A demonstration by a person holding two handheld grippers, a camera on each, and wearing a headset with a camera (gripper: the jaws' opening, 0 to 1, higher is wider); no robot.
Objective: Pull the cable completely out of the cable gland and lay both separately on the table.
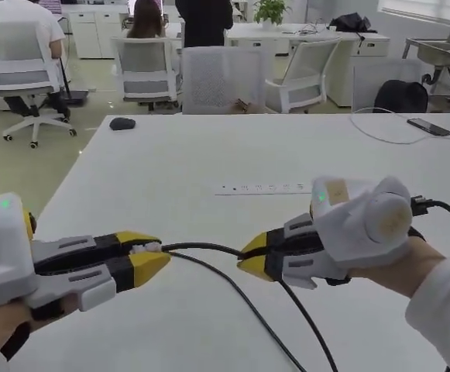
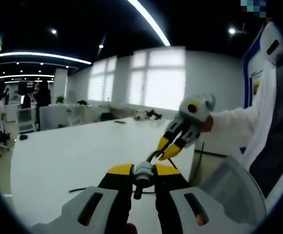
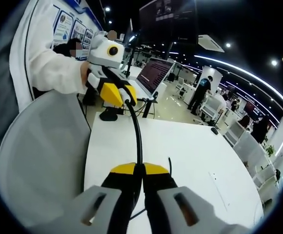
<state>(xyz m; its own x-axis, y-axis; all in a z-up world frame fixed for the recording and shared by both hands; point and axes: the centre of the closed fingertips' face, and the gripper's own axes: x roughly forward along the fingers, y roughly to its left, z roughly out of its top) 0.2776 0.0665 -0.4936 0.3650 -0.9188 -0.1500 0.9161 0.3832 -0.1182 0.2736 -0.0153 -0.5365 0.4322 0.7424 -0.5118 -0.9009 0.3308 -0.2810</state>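
Observation:
My left gripper (image 1: 151,258) is shut on the pale grey cable gland (image 2: 143,171), whose tip (image 1: 151,247) peeks out between its yellow tips. A black cable (image 1: 203,249) runs from the gland to my right gripper (image 1: 248,257), which is shut on it a short way off. In the right gripper view the cable (image 3: 137,134) stretches from my right gripper (image 3: 137,168) up to the left gripper (image 3: 122,93). The left gripper view has the right gripper (image 2: 166,147) ahead, above the table. The rest of the cable (image 1: 286,322) trails toward the near edge of the table.
The white table (image 1: 209,155) holds a thin white strip (image 1: 262,188) mid-way, a black mouse (image 1: 121,123) far left, and a phone (image 1: 429,126) with a white cord far right. White office chairs (image 1: 223,77) stand behind the far edge. People sit and stand beyond.

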